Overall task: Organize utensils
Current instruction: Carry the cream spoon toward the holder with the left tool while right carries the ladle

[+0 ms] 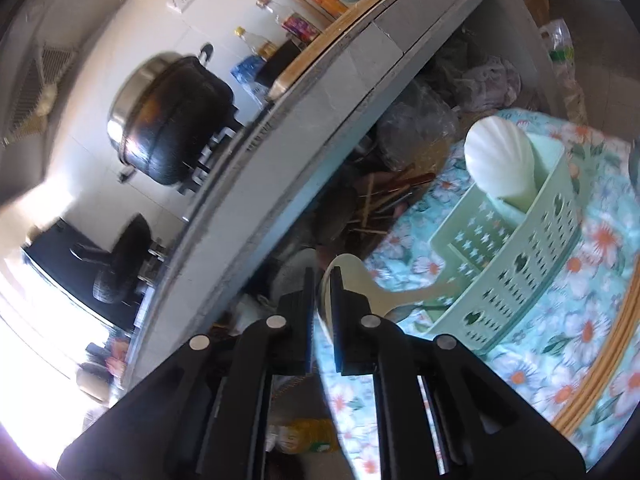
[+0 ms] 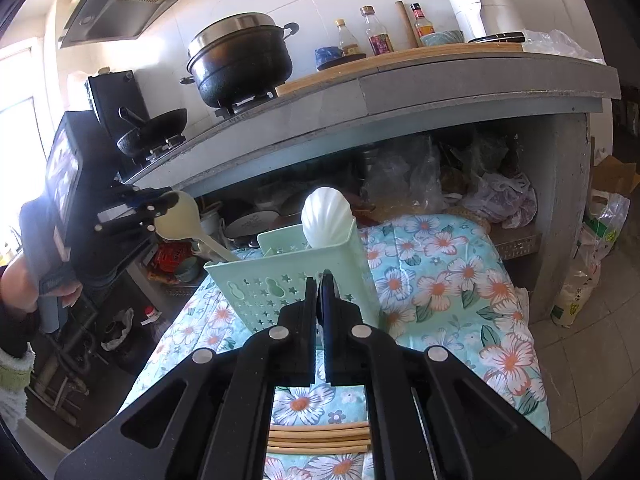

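There are two black two-finger grippers, the left gripper (image 2: 170, 204) and the right gripper (image 2: 320, 280). One pale green plastic basket with star-shaped holes (image 2: 280, 284) stands on one flowered turquoise cloth (image 2: 440, 280). I count two white utensils: one white shell-shaped plastic scoop (image 2: 326, 216) and one cream rice paddle (image 2: 182, 220). On the stove there are two cooking vessels: one big black pot with a steel lid (image 2: 240, 64) and one small black pan (image 2: 158, 128). Three glass bottles (image 2: 378, 36) stand on the counter. One white appliance (image 2: 480, 0) stands at the far end. Beside the bottles is one small bowl (image 2: 442, 37).
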A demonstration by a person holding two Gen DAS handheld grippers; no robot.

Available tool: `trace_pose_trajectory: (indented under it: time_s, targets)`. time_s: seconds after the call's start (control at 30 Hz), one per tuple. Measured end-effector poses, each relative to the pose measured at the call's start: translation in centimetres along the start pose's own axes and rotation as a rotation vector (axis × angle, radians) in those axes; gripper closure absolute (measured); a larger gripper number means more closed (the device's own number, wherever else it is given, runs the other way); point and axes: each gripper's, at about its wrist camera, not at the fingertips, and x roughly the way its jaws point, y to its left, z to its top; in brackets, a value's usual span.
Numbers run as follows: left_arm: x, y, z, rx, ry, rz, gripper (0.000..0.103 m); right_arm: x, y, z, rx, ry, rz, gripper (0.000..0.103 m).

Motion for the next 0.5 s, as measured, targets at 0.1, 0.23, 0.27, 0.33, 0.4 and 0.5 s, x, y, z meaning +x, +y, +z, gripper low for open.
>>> trace_pose_trajectory:
  time_s: [0.1,0.23,0.27,0.33,0.4,0.5]
  targets:
    - [0.6,0.2,0.0,-0.043,0.018,-0.044,0.089,0.0,-0.3,0.0,0.008,0.003,-0.001,0.1]
    - [1.5,1.2,-0.2,-0.137,0.038,-0.12,0.078,0.1,-0.5,0.0,0.014,0.006,0.002,0.1]
    - [1.7,1.5,-0.4,-0.167,0.043,-0.141,0.077,0.1,-0.6,0.0,0.015,0.006,0.001,0.1]
    - [1.9,2.0,-0.6,-0.211,0.046,-0.17,0.077,0.1,-0.6,0.0,0.017,0.003,0.0,0.1]
    - [2.1,2.6,-0.9,-0.26,0.049,-0.202,0.077,0.1,-0.5,0.1,0.017,0.0,-0.002,0.1]
    - [1.9,3.4,-1.6,-0.338,0.031,-0.249,0.077,-0.3,-0.6,0.2,0.016,-0.013,-0.011,0.1]
